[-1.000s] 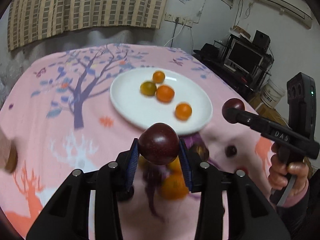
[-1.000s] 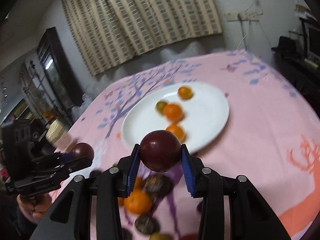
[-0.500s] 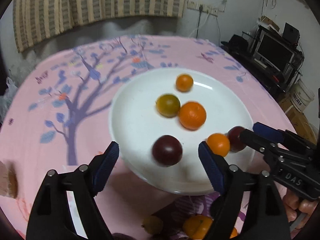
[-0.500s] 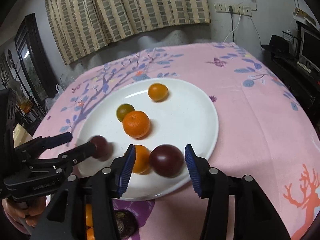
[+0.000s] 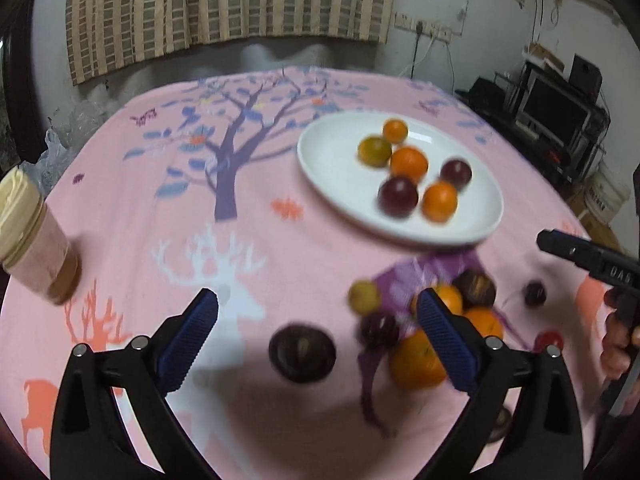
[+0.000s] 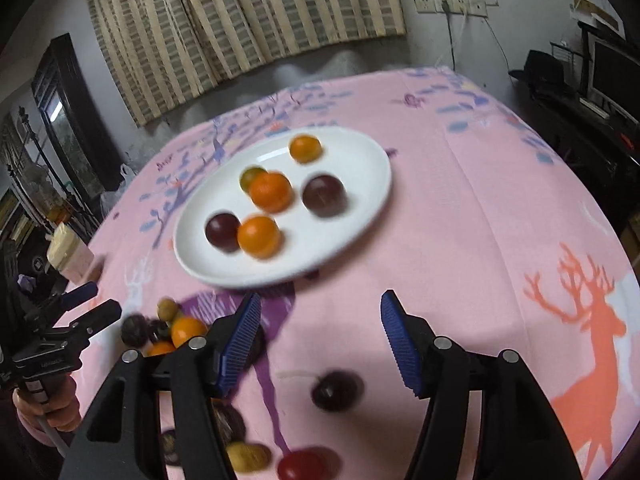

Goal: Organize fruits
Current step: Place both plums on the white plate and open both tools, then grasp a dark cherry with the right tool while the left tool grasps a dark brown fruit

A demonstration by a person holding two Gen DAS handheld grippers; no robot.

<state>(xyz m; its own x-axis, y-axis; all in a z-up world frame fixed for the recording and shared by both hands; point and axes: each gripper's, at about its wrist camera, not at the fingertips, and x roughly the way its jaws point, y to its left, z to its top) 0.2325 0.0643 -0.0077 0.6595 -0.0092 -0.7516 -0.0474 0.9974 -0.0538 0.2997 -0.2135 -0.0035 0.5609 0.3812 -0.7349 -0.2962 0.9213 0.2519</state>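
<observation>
Striped curtain (image 5: 224,8) on white wall (image 5: 472,52); monitor (image 5: 556,110) right, dim light.

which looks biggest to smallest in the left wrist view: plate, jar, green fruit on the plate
1. plate
2. jar, though it sits nearer the camera, so unsure
3. green fruit

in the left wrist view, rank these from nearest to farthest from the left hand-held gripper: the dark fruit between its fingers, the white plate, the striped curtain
1. Dark fruit, on the cloth just ahead of the left hand-held gripper.
2. White plate, further up the table, to the right.
3. Striped curtain, on the back wall.
</observation>
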